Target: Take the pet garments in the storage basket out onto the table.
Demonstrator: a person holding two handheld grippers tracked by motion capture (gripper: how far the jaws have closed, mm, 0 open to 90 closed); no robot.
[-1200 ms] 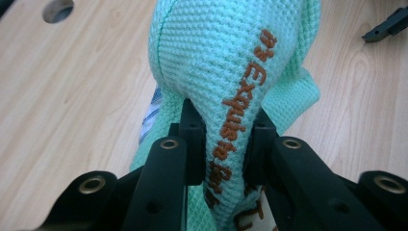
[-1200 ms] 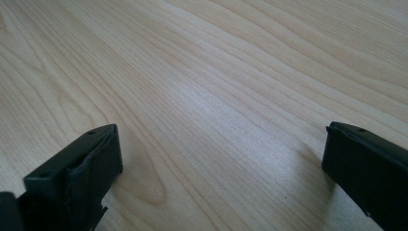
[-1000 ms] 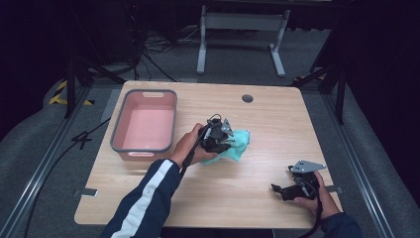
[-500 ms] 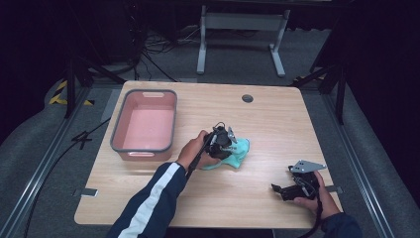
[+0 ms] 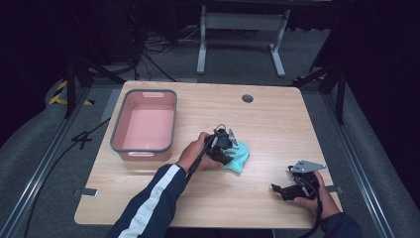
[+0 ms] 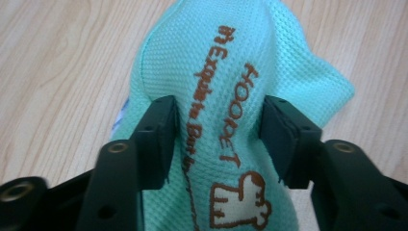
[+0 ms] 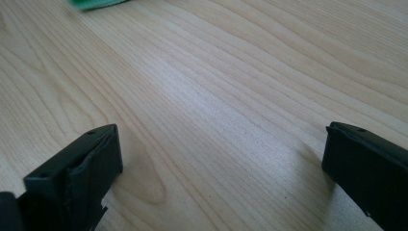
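Observation:
A mint-green mesh cloth (image 5: pixel 239 158) with orange lettering lies bunched on the wooden table (image 5: pixel 277 124) near its middle. My left gripper (image 5: pixel 229 148) is down on it. In the left gripper view a raised fold of the cloth (image 6: pixel 226 72) stands between the two black jaws of that gripper (image 6: pixel 219 103). The jaws have just been opening and stand apart at the fold's sides, no longer pinching it. My right gripper (image 5: pixel 275 188) rests open near the table's front right, nothing between its jaws (image 7: pixel 220 131). An edge of the cloth (image 7: pixel 96 4) shows far ahead of it.
A pink bin with a grey rim (image 5: pixel 143 148) stands at the table's left, with nothing in it. A round cable hole (image 5: pixel 247 98) sits near the far edge. Dark floor, cables and a metal stand lie beyond the table.
My left hand has come down and a little nearer with the cloth, setting it on the table. Its jaws have parted from a tight pinch. The right hand has kept still.

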